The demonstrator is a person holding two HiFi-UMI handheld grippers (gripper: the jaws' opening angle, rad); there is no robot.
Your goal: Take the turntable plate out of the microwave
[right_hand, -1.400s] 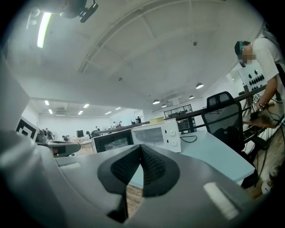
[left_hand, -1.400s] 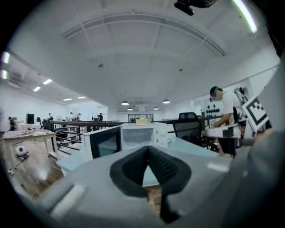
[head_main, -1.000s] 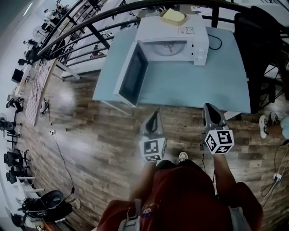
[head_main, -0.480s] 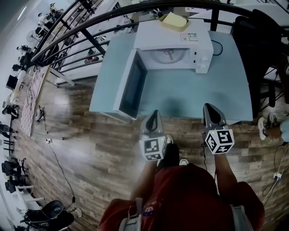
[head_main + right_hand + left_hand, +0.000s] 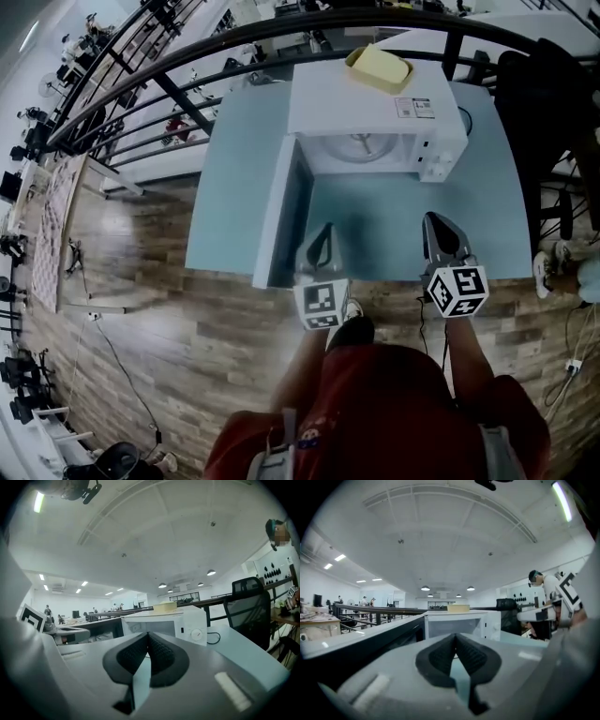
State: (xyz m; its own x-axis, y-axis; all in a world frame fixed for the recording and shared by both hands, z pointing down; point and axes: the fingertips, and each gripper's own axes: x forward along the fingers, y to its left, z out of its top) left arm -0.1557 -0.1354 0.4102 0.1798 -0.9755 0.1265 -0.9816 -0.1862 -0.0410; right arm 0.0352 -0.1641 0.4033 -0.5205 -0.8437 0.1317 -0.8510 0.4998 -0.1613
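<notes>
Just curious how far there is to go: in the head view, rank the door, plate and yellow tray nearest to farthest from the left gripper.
From the left gripper:
1. Door, open, just to its left.
2. Plate, inside the microwave.
3. Yellow tray, on the microwave's top.

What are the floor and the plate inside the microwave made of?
Floor: wood-grain planks with a slight sheen, laminate or timber, can't tell which. Turntable plate: probably clear glass; the hub beneath it seems to show through.
</notes>
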